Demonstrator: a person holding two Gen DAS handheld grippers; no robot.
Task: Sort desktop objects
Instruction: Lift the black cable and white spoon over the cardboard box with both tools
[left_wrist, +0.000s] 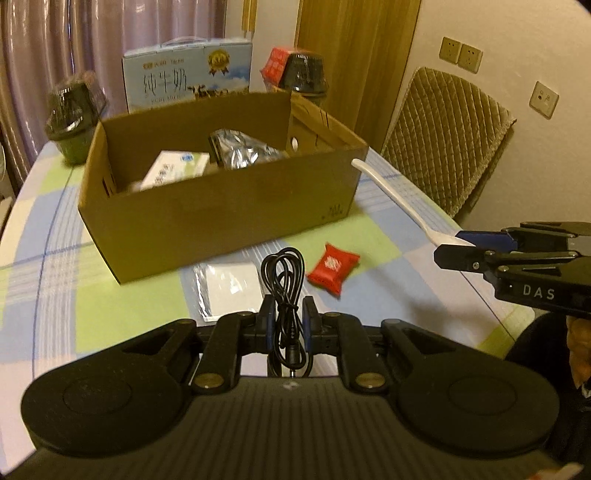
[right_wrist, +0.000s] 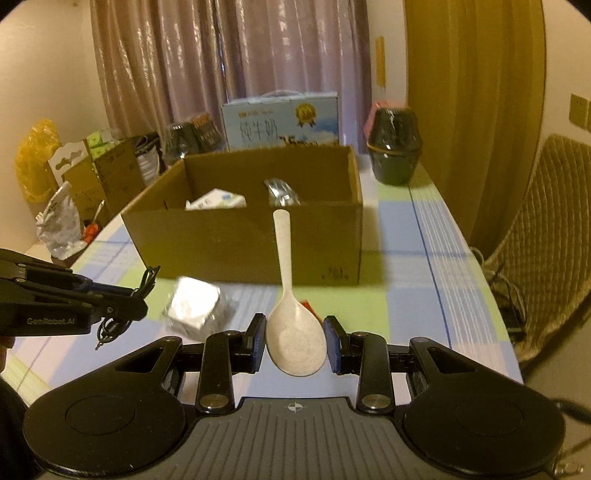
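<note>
Currently clamped in left gripper (left_wrist: 289, 321): coiled black cable (left_wrist: 283, 291), loop end pointing forward. Clamped in right gripper (right_wrist: 295, 341): white rice spoon (right_wrist: 293, 328), held by the bowl, handle pointing at cardboard box (left_wrist: 221, 218). Both held above checked tablecloth (left_wrist: 48, 280), near box front wall. Lying on cloth before box: red packet (left_wrist: 332, 272), clear flat packet (left_wrist: 231, 286).

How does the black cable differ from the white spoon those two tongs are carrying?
The cable is black, thin and coiled into a tied bundle; the spoon is white, stiff and one solid piece. The left tongs pinch the cable's bundle narrowly, while the right tongs stand wider around the spoon's bowl, handle pointing away. Both are held above the table, near the cardboard box.
</note>
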